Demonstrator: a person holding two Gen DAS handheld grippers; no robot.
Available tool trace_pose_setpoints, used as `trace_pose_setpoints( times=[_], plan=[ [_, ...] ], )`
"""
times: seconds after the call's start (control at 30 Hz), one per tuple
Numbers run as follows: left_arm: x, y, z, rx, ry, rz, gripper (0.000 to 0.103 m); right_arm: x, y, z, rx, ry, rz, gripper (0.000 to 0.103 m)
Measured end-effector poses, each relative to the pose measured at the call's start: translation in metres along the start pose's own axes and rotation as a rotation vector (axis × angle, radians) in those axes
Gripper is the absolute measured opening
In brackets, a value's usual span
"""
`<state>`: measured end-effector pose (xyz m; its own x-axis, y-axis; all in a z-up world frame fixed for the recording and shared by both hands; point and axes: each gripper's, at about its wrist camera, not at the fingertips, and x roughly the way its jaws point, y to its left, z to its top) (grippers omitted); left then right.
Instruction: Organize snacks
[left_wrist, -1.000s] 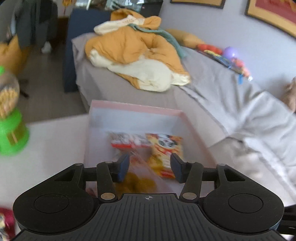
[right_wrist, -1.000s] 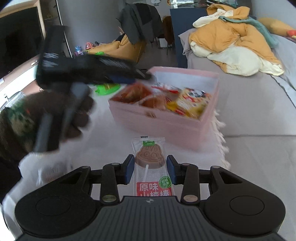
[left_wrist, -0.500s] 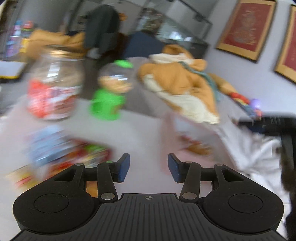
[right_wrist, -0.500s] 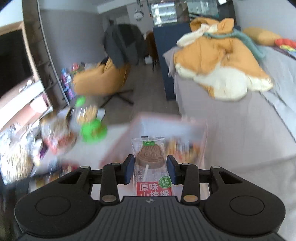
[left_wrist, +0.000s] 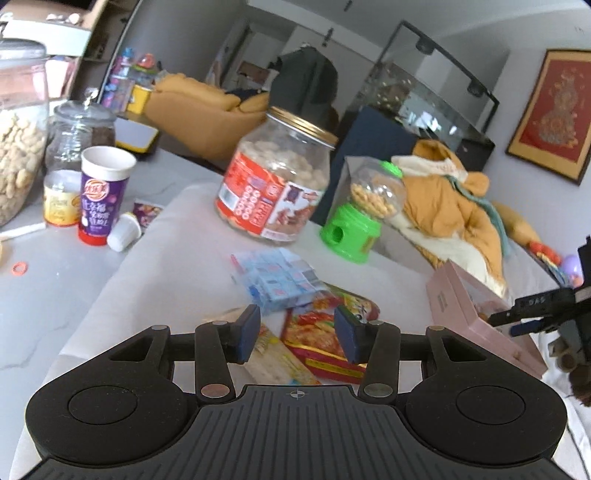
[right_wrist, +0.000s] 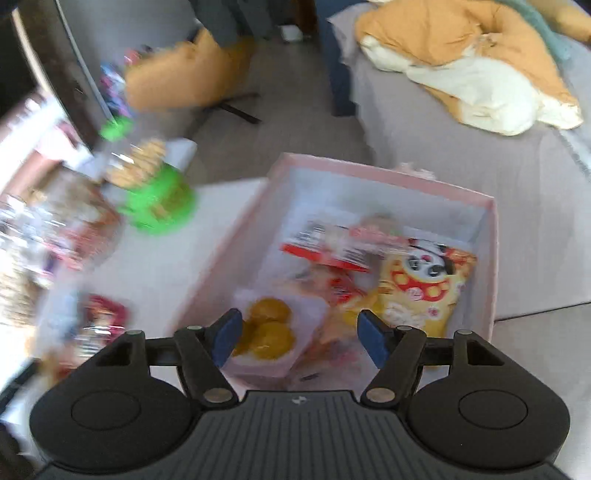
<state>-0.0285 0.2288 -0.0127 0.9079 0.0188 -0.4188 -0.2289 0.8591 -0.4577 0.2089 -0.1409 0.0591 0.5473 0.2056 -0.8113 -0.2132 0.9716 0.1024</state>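
- Left gripper (left_wrist: 297, 334) is spread wide with nothing in it, hanging over the loose snacks on the white table (left_wrist: 177, 258).
- Right under its fingers there's a red snack packet (left_wrist: 323, 341), with a pale wrapped pack (left_wrist: 273, 360) beside it on the left and a blue-and-white pack (left_wrist: 279, 280) a bit farther out.
- Farther back on that table: a big clear jar with a red label (left_wrist: 275, 195), and a green candy dispenser (left_wrist: 356, 221) to its right.
- Pink box (right_wrist: 487, 258) sits on the right side of the table, next to the bed.
- Right gripper (right_wrist: 299, 339) is also spread apart and empty, hovering over the near end of the pink box.
- Inside the box: a clear tray of yellow pastries (right_wrist: 269, 332) near the gripper's left finger, a yellow panda bag (right_wrist: 424, 288) on the right, and a red-and-white pack (right_wrist: 328, 247) farther in. That view is pretty blurry, so not much more detail.
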Motion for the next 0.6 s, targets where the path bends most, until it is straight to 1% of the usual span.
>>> trace_pose_setpoints(
  times=[0.03,0.07,0.1,0.13,0.2,0.27,0.3,0.33,0.37,0.43,0.47,0.53,0.6],
  plan=[
    [0.000,0.003,0.000,-0.015,-0.005,0.000,0.050,0.005,0.003,0.000,-0.022,-0.010,-0.085,0.074],
    [-0.001,0.007,0.001,-0.033,-0.012,0.005,0.050,0.003,0.006,0.000,-0.041,-0.054,-0.162,0.074],
    [0.000,0.009,0.002,-0.046,-0.018,0.015,0.050,0.002,0.011,-0.001,-0.052,-0.070,-0.218,0.074],
    [0.000,0.012,0.002,-0.061,-0.026,0.034,0.050,-0.001,0.016,-0.001,-0.058,-0.084,-0.253,0.074],
    [-0.004,0.018,0.003,-0.092,-0.048,0.077,0.050,-0.012,0.031,-0.004,-0.065,-0.117,-0.204,0.074],
    [-0.007,0.027,0.005,-0.135,-0.066,0.107,0.050,-0.023,0.059,-0.009,-0.085,-0.133,-0.101,0.075],
    [-0.010,0.033,0.005,-0.163,-0.074,0.118,0.050,-0.026,0.074,-0.011,-0.103,-0.129,-0.043,0.076],
    [-0.012,0.038,0.005,-0.191,-0.081,0.131,0.050,-0.023,0.093,-0.013,-0.125,-0.113,0.022,0.082],
    [-0.014,0.043,0.005,-0.212,-0.086,0.141,0.050,-0.019,0.110,-0.014,-0.149,-0.090,0.079,0.086],
    [-0.017,0.049,0.005,-0.238,-0.089,0.157,0.050,-0.005,0.152,-0.018,-0.201,-0.049,0.175,0.087],
    [-0.017,0.049,0.004,-0.238,-0.086,0.154,0.050,0.006,0.176,-0.021,-0.229,-0.039,0.195,0.087],
    [-0.016,0.047,0.002,-0.223,-0.070,0.140,0.050,0.026,0.218,-0.025,-0.272,-0.049,0.199,0.087],
    [-0.013,0.043,0.001,-0.198,-0.056,0.136,0.050,0.047,0.251,-0.020,-0.309,-0.050,0.210,0.087]
  ],
)
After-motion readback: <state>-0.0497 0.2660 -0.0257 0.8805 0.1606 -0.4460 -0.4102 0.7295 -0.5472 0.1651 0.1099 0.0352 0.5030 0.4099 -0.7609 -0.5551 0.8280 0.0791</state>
